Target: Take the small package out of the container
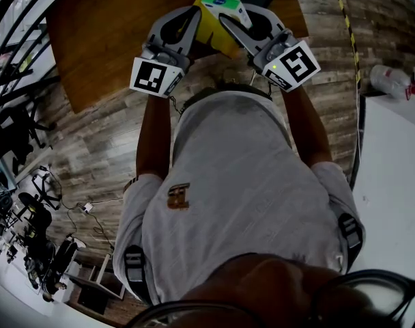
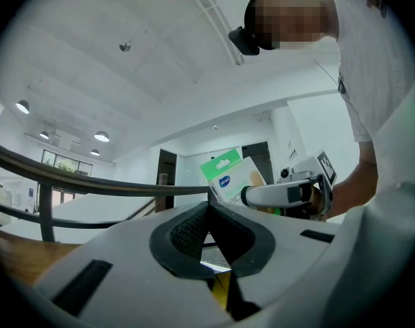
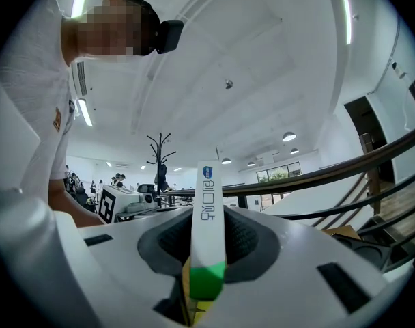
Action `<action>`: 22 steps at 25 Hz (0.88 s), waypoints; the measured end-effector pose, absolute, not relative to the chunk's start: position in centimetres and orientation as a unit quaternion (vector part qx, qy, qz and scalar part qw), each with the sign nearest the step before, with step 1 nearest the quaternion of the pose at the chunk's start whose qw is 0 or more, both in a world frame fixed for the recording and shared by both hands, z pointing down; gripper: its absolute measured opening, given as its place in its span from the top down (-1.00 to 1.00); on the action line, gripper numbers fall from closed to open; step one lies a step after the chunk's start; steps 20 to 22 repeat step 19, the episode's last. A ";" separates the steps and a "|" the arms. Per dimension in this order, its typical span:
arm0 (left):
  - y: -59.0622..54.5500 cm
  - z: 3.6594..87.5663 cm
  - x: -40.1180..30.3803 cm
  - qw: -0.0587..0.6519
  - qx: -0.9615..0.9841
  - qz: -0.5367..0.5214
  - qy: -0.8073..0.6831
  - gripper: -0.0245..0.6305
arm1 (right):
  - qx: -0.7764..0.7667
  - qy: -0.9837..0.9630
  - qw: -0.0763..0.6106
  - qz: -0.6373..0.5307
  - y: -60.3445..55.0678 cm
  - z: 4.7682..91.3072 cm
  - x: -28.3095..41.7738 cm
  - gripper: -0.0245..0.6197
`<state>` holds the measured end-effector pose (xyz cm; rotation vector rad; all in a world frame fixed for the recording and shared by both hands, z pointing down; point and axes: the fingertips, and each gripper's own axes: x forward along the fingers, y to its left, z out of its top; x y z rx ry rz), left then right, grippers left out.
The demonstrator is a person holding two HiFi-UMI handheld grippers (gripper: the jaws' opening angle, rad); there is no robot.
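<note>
Right gripper view is filled by the right gripper (image 3: pixel 207 231), whose jaws are clamped on the small package (image 3: pixel 209 183). The package is seen edge-on and upright between the pads, white with blue print along its side and a green end nearest the camera. A strip of the yellow container (image 3: pixel 187 299) is glimpsed just beneath it. In the left gripper view, the left gripper (image 2: pixel 209 210) is seen with its jaws drawn together, and a thin yellow edge of the container (image 2: pixel 222 289) is caught low between them. Beyond these jaws the package (image 2: pixel 231 176) is shown face-on, held up by the right gripper (image 2: pixel 282 195). From the head view, both grippers are held side by side in front of the person's chest. The left gripper (image 1: pixel 190 16) and the right gripper (image 1: pixel 236 16) are angled towards each other, the container (image 1: pixel 218 36) is kept between them, and the package (image 1: pixel 221 2) is raised above the container's top. A dark wooden table (image 1: pixel 105 39) is seen beyond the grippers, set on a plank floor (image 1: pixel 91 156).
</note>
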<state>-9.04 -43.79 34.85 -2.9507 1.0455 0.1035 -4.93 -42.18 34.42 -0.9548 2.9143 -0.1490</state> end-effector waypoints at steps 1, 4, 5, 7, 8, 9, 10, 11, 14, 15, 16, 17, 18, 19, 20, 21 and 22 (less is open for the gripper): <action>-43.5 34.9 -8.9 0.005 -0.942 0.033 0.334 0.87 | -0.311 0.949 0.039 -0.048 -41.9 34.4 -4.8 0.63; -43.2 35.0 -8.9 0.004 -0.942 0.032 0.335 0.87 | -0.309 0.949 0.047 -0.047 -41.5 34.3 -4.7 0.63; -43.2 34.9 -8.9 0.005 -0.942 0.033 0.335 0.87 | -0.309 0.949 0.048 -0.047 -41.5 34.2 -4.7 0.63; -43.3 34.8 -8.7 0.005 -0.941 0.034 0.335 0.87 | -0.309 0.949 0.050 -0.046 -41.6 34.1 -4.6 0.63; -43.3 34.7 -8.7 0.006 -0.941 0.034 0.336 0.87 | -0.309 0.949 0.050 -0.046 -41.6 34.1 -4.5 0.63; -43.3 34.7 -8.6 0.006 -0.941 0.034 0.336 0.87 | -0.309 0.949 0.050 -0.045 -41.5 34.1 -4.5 0.63; -43.2 34.6 -8.6 0.007 -0.941 0.035 0.336 0.87 | -0.309 0.949 0.049 -0.044 -41.4 34.0 -4.4 0.63; -43.1 34.5 -8.5 0.008 -0.941 0.036 0.336 0.87 | -0.308 0.949 0.049 -0.044 -41.3 34.0 -4.3 0.63; -42.6 34.4 -8.0 0.010 -0.941 0.036 0.336 0.87 | -0.308 0.949 0.052 -0.042 -40.8 33.9 -3.8 0.63; -42.6 34.3 -8.1 0.010 -0.941 0.036 0.337 0.87 | -0.308 0.949 0.052 -0.041 -40.9 33.8 -3.9 0.63; -42.9 34.3 -8.5 0.010 -0.941 0.036 0.337 0.87 | -0.307 0.949 0.052 -0.041 -41.3 33.7 -4.3 0.63; -43.4 34.2 -9.1 0.009 -0.940 0.035 0.338 0.87 | -0.307 0.949 0.052 -0.041 -41.7 33.6 -4.8 0.63; -43.9 34.1 -9.8 0.009 -0.940 0.035 0.339 0.87 | -0.306 0.950 0.051 -0.042 -42.2 33.4 -5.5 0.63; -44.4 33.9 -10.5 0.008 -0.940 0.035 0.340 0.87 | -0.305 0.950 0.050 -0.042 -42.8 33.3 -6.2 0.63; -44.4 33.9 -10.5 0.008 -0.940 0.035 0.340 0.87 | -0.305 0.950 0.050 -0.042 -42.8 33.3 -6.2 0.63; -44.4 33.9 -10.5 0.008 -0.940 0.035 0.340 0.87 | -0.305 0.950 0.050 -0.042 -42.8 33.3 -6.2 0.63; -44.4 33.9 -10.5 0.008 -0.940 0.035 0.340 0.87 | -0.305 0.950 0.050 -0.042 -42.8 33.3 -6.2 0.63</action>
